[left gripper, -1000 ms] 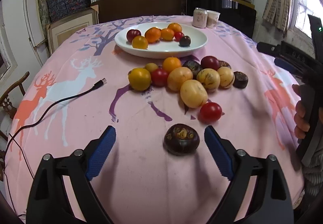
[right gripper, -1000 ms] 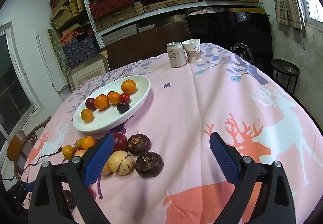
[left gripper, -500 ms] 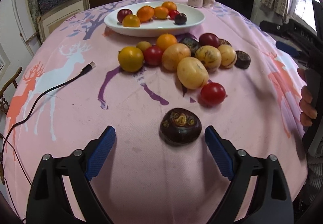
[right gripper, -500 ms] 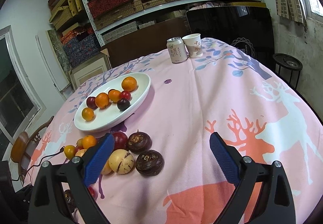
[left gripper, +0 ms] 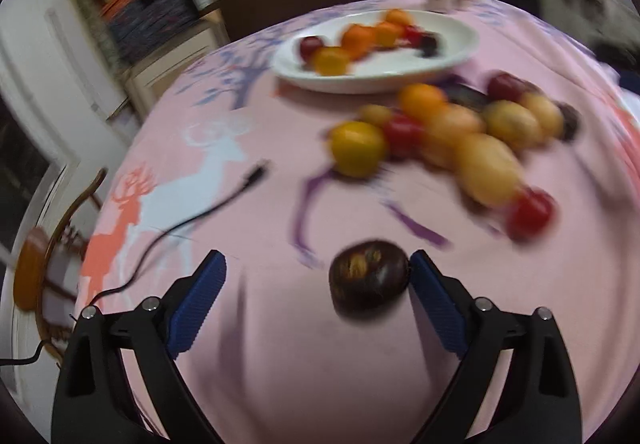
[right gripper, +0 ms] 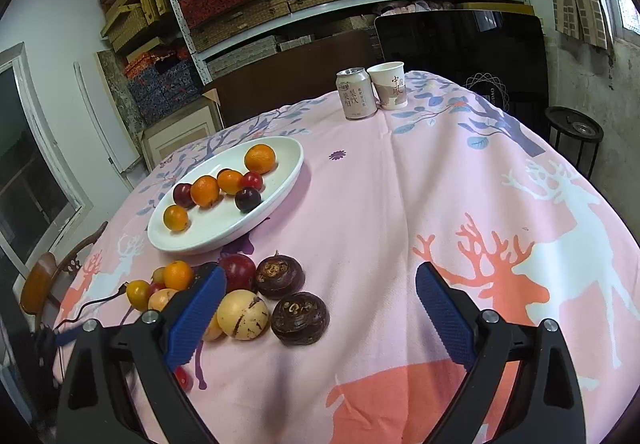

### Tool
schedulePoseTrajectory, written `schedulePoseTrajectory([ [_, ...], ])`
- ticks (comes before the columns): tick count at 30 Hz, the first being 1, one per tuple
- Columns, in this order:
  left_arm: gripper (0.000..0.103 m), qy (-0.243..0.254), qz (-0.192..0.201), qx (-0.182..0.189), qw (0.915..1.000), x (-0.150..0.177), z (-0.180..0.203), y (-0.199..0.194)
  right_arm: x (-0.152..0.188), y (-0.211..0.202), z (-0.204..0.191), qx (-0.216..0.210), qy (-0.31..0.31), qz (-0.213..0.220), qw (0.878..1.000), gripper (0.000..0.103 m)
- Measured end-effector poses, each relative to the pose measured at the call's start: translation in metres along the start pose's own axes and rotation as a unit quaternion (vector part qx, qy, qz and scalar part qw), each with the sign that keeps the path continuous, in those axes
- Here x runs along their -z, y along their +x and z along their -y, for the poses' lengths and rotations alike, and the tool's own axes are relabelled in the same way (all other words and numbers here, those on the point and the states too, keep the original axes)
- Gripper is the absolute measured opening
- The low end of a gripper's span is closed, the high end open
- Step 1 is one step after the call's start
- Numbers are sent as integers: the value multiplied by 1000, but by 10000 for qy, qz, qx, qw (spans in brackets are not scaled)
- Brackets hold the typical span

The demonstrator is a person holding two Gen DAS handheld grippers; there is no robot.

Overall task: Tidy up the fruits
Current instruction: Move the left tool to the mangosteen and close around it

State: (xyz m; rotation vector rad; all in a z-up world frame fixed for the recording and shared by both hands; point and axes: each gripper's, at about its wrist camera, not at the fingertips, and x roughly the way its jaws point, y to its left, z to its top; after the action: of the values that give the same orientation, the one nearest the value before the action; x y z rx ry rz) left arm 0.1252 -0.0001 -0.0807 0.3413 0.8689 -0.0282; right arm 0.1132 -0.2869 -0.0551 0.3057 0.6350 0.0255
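Pink deer-print tablecloth (right gripper: 420,184) covers the tabletop. Near its front edge lies a dark purple fruit (left gripper: 368,276), between the wide-spread jaws of the left gripper (left gripper: 316,276), which have just been opening (right pad just beside it; contact unclear). Right gripper (right gripper: 320,286) hangs agape, holding nothing. White plate (right gripper: 280,180) sits toward the far left edge.

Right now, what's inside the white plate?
The white plate holds four orange fruits, two dark red ones and a dark plum. Its bottom beneath them is covered.
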Motion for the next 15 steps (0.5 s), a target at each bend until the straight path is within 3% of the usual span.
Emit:
schedulePoseTrajectory([
  [3,90,-406,100,528,9977,-3,-16,-5,0,0,0,6,1,11,10000,97],
  [6,90,-452,239,699,9962,6,-17,-12,1,1,-1,-4,-10,-32,10000,97],
  [15,90,-605,-35,1128,9918,8,-16,4,3,0,-11,82,-325,20,9994,97],
])
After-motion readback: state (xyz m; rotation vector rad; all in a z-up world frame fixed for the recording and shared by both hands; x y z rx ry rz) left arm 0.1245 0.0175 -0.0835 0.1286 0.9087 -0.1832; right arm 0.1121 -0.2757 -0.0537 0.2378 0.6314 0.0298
